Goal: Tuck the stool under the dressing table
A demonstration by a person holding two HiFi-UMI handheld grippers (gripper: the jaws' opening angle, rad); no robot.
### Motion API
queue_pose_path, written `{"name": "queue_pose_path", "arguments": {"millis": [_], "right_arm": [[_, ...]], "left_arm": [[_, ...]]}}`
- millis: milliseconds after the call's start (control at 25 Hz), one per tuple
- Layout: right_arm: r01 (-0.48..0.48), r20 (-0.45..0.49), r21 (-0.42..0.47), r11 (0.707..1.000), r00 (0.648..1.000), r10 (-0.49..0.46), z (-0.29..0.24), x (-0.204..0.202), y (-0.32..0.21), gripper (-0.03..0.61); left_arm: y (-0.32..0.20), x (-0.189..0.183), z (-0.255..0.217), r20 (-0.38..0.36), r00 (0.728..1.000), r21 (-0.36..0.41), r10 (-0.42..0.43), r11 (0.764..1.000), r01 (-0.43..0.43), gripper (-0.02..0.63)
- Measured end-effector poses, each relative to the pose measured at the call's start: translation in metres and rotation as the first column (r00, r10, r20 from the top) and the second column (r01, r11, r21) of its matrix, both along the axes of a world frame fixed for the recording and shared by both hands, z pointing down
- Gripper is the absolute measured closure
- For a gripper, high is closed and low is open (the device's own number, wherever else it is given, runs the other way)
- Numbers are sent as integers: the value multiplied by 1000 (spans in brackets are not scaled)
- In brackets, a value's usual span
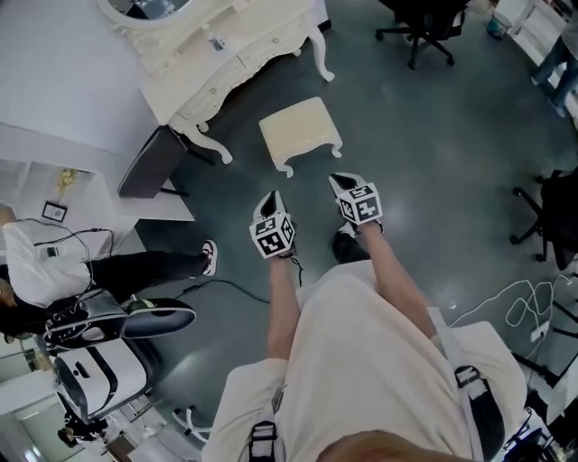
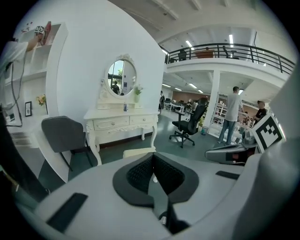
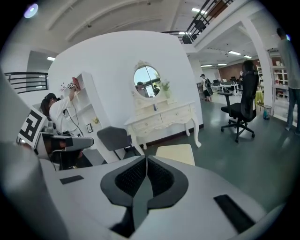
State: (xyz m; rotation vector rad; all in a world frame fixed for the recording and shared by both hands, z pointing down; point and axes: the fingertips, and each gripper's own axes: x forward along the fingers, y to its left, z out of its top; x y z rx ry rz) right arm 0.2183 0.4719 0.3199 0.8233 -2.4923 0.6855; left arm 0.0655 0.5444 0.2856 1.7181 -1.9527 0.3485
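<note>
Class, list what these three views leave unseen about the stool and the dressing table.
Cream padded stool: left gripper view shows only a sliver of its top; the left tool hides its legs.
Same stool, right gripper view: legs hidden behind the right tool.
White carved dressing table: head view's top edge cuts off its oval mirror; the tabletop hides the space underneath.
Small tabletop object: too small to identify.

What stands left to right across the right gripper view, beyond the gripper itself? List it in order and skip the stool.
person with a raised arm → grey chair → dressing table → black office chair
</note>
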Motion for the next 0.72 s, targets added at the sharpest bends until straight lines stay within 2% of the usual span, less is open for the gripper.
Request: {"name": "queue_pose_path", "arguments": {"millis": [520,720], "right_arm": [[-43,13,-40,998,999,43,14,-19,-165,532],[-58,21,-33,998,998,59,11,-19,-211,532]], "left_arm": [[-157,-50,25,-2,999,-32,-44,999,44,598],[-190,-71,29,-12,997,-31,-82,996,82,598]]}}
